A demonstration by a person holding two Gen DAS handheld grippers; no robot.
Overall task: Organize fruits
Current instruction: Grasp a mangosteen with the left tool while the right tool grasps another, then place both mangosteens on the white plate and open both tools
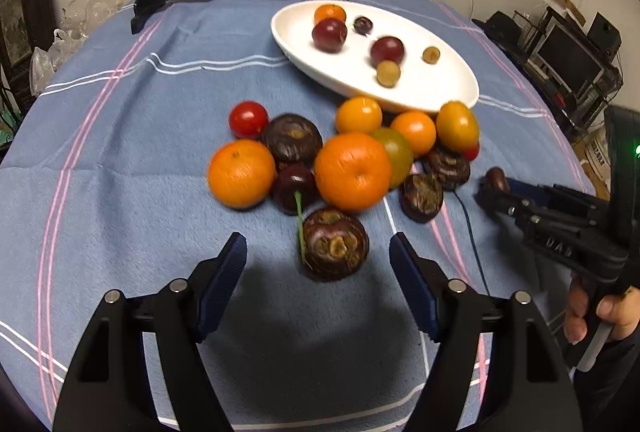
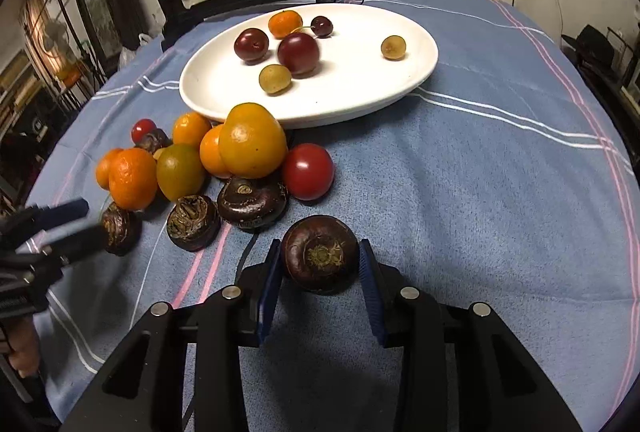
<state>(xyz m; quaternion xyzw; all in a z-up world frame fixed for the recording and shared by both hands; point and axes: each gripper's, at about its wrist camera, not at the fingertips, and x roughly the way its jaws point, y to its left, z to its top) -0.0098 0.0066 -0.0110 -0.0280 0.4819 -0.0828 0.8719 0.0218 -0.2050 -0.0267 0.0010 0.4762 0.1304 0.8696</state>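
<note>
Right gripper (image 2: 320,268) clamped on a dark brown, flattened water chestnut (image 2: 320,259); left gripper (image 1: 318,260) spread wide, empty

The right pads press the chestnut's sides, low over the blue striped tablecloth (image 2: 480,191), well short of the white oval plate (image 2: 416,71). The left points steeply down at another dark chestnut (image 1: 335,244) on the cloth beside the orange pile. Best lift straight, keep the squeeze centred, and set it among the plated fruit

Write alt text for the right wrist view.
The right gripper is closed on a dark water chestnut on a blue tablecloth. Beyond it lie piled oranges, tomatoes and more chestnuts, then a white plate holding six small fruits.
</note>
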